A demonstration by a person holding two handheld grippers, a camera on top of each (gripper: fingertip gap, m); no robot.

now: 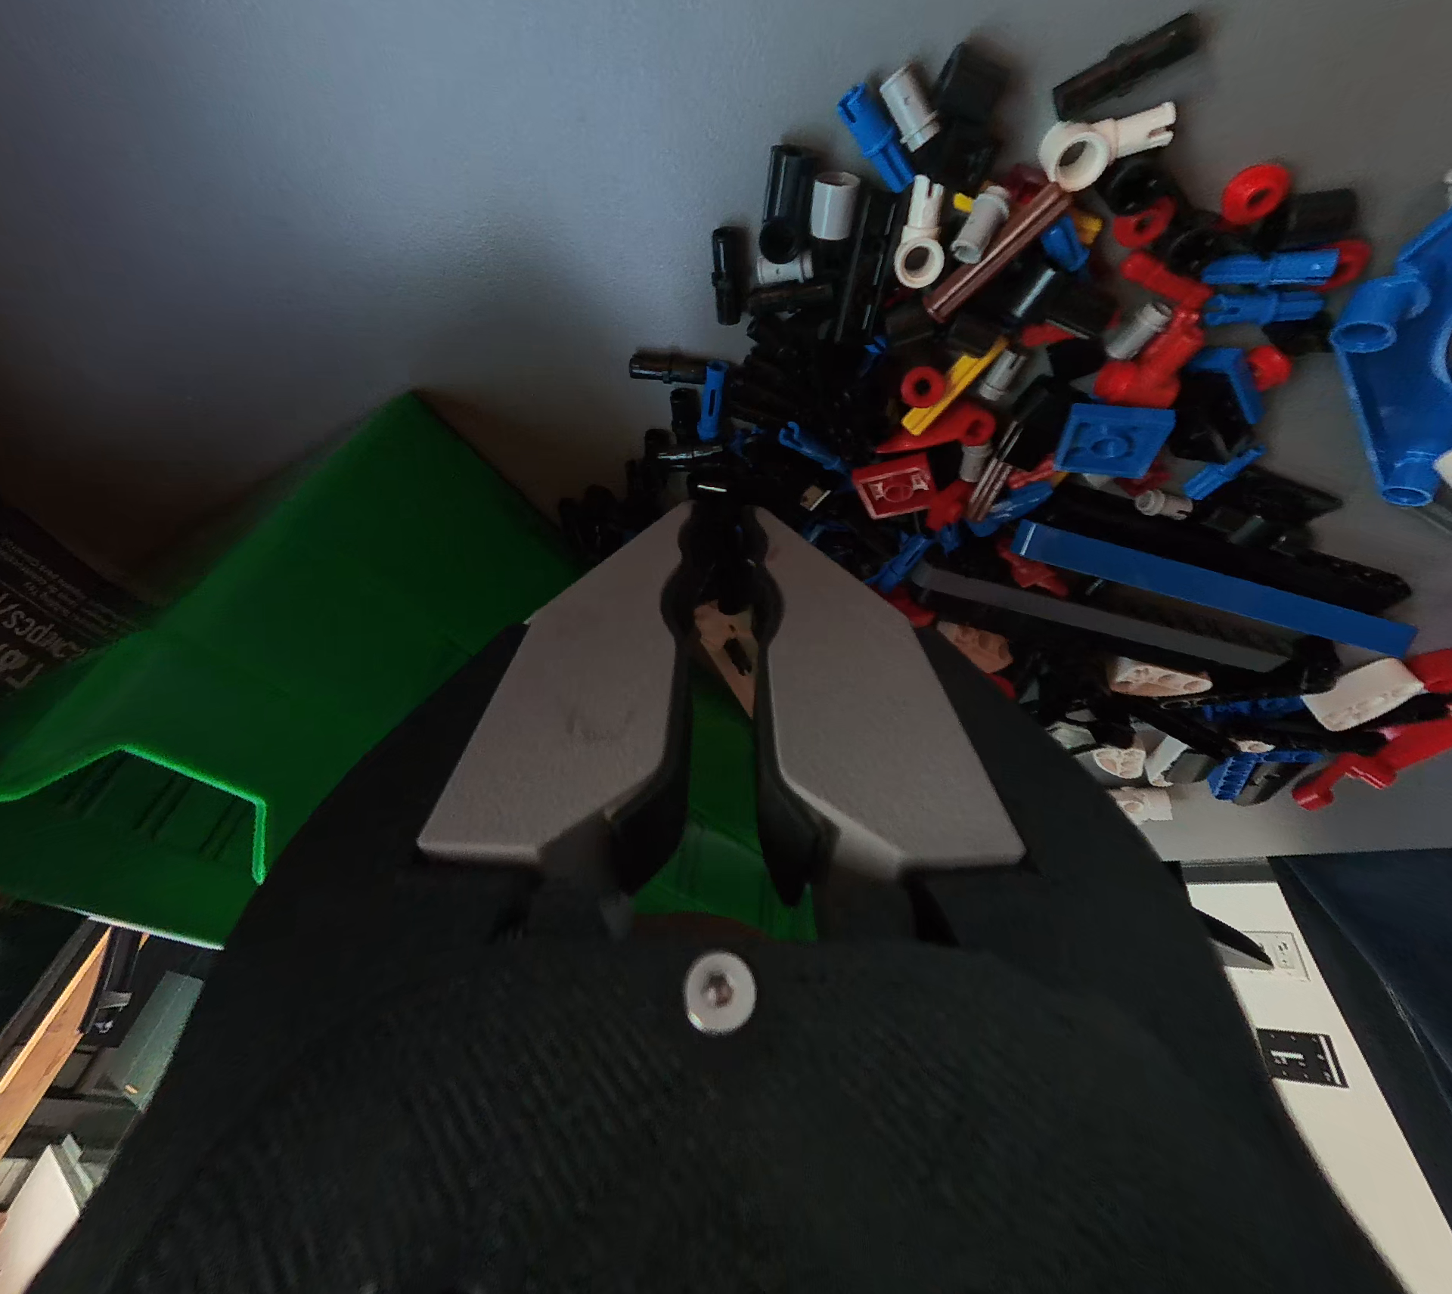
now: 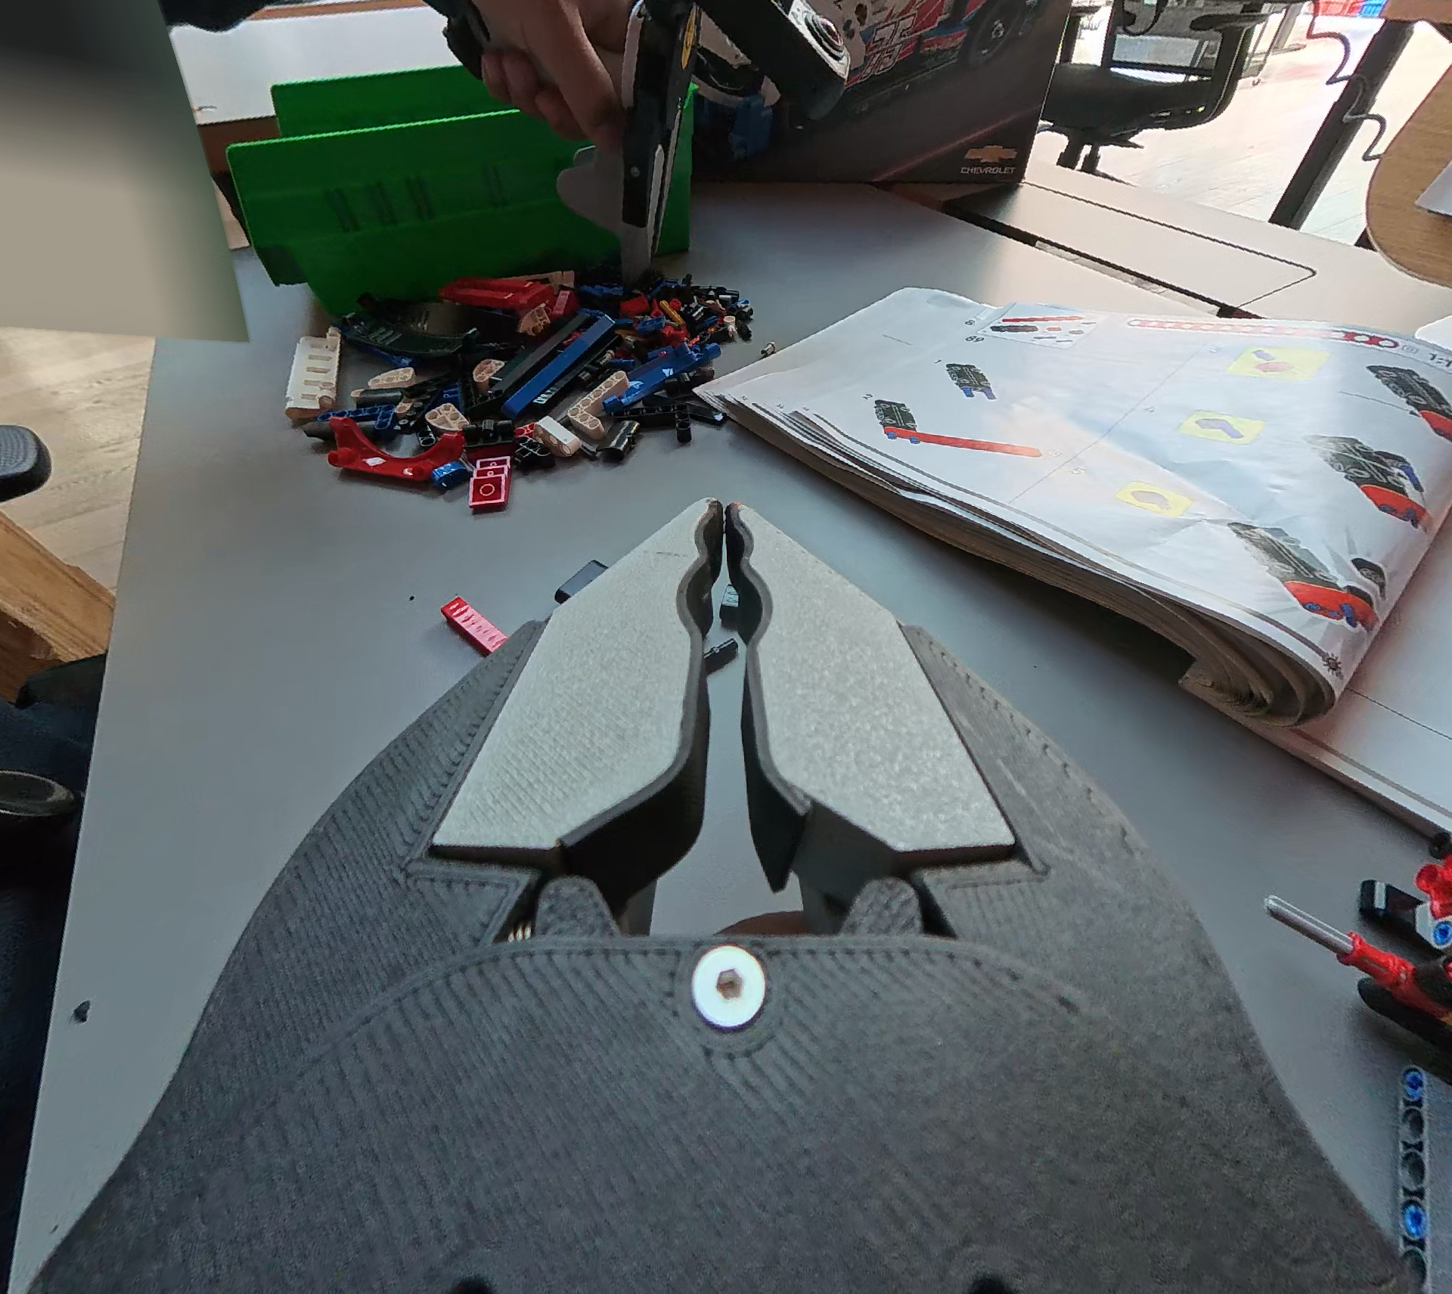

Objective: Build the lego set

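Left gripper (image 2: 638,270) vertical, tips down in brick pile (image 2: 534,368).

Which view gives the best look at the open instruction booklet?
The right wrist view: the instruction booklet lies open on the grey table, right of the brick pile, both pages visible. The left wrist view shows mostly the pile and the green tray, not the booklet.

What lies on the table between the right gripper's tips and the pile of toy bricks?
Bare grey table, seen in the right wrist view, between right gripper and pile.
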